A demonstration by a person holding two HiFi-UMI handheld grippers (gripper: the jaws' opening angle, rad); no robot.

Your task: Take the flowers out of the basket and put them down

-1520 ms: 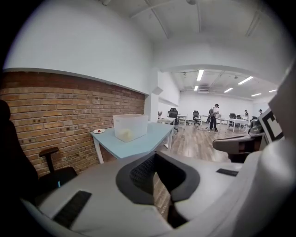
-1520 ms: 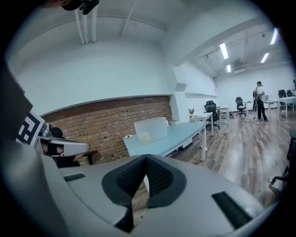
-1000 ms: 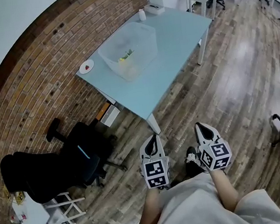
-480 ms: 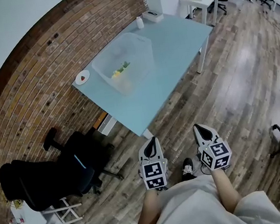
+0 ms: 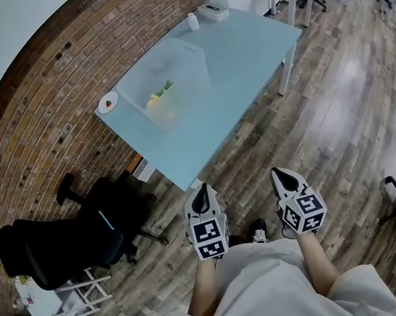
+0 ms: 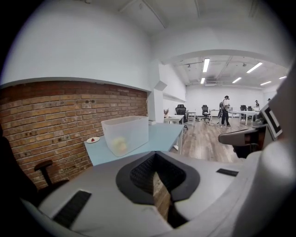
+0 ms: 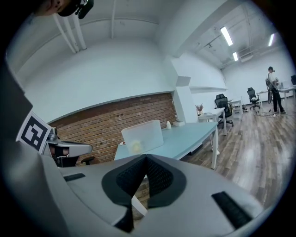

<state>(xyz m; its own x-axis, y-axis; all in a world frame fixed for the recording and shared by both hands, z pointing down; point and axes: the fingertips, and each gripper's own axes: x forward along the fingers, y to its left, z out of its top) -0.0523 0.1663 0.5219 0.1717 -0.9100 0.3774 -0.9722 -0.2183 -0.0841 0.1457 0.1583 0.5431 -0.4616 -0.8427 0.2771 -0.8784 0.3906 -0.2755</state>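
Note:
A translucent plastic basket (image 5: 166, 78) stands on the pale blue table (image 5: 242, 52), towards its brick-wall side. Yellow and green flowers (image 5: 156, 97) lie inside it. Both grippers are held out over the wooden floor, short of the table's near corner and well away from the basket. My left gripper (image 5: 200, 196) is shut with nothing in it. My right gripper (image 5: 282, 176) is shut and empty too. The left gripper view shows the basket (image 6: 126, 134) ahead with a yellow blur of flowers (image 6: 119, 146). The right gripper view shows the basket (image 7: 142, 135) further off.
A small plate (image 5: 107, 102) with something red lies left of the basket. A white bottle (image 5: 193, 21) and a flat box (image 5: 214, 11) stand at the table's far end. A black office chair (image 5: 84, 231) stands left by the brick wall (image 5: 44, 102). People stand far off.
The table's near corner has come closer to both grippers as the person walks towards it. Both grippers stay shut, side by side.

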